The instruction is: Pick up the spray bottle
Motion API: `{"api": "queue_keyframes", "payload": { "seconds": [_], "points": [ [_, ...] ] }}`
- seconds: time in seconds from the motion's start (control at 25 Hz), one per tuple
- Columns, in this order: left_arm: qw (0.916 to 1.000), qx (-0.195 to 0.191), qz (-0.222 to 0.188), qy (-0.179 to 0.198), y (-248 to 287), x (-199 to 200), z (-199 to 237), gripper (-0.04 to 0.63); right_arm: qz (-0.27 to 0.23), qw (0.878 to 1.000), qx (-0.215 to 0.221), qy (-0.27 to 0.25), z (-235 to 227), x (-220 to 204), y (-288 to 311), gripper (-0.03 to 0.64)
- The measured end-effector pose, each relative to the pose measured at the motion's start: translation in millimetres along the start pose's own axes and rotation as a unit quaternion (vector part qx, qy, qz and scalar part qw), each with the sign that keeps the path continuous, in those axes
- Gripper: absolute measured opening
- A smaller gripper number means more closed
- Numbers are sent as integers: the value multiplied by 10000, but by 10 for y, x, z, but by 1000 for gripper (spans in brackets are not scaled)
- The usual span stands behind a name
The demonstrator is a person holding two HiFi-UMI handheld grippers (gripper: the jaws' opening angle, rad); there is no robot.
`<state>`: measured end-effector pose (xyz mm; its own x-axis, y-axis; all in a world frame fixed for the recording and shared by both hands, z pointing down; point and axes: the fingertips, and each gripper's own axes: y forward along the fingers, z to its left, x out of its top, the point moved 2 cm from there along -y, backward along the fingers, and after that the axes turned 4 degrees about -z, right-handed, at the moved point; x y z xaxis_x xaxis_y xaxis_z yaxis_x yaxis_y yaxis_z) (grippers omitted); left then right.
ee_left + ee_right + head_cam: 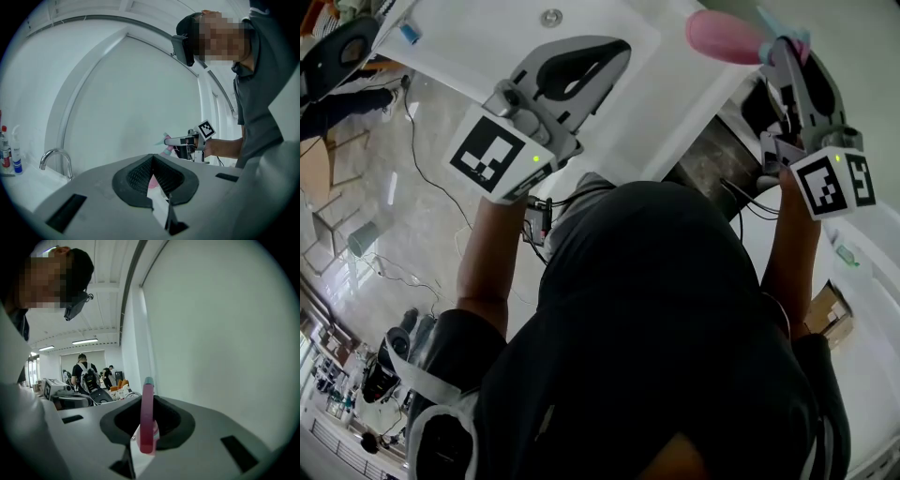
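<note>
So the bottle (722,37) is already in the right gripper (775,52), up in the air above the white counter (478,42) and touching nothing else. From the right gripper view the jaws are clamped on a narrow pink part right under the teal spray head, with the fat pink body sticking out past the pads. The left gripper (579,73) has its jaws pretty much together with nothing in them, and it hangs off to the side, well apart from the bottle.

Handling-wise, it looks like a thin plastic sprayer, so probably light, but the body would be smooth and a bit squishy. Squeeze the belly and it likely dents or slides. The neck is the stiff bit, and the head flares out above it, so that looks like the smart place to grab since the bottle can't easily drop through.

One catch: with the grip that high and the body out to one side, any liquid inside (can't tell how full it is) could make it swing or twist in the pads. Also worth keeping the jaws off the trigger
</note>
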<state>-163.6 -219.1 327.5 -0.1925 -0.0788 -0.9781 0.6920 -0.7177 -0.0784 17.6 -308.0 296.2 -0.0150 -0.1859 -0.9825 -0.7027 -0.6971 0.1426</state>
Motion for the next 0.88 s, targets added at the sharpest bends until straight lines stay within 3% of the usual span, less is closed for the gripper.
{"api": "queue_keyframes", "payload": {
  "seconds": [0.48,0.88],
  "points": [
    [10000,-63,20,37,-89,52,-181,5,-9,9977,119,-661,239,163,-251,64],
    [9999,17,87,71,-171,8,-102,5,50,9974,245,-681,306,117,-119,64]
  ]
}}
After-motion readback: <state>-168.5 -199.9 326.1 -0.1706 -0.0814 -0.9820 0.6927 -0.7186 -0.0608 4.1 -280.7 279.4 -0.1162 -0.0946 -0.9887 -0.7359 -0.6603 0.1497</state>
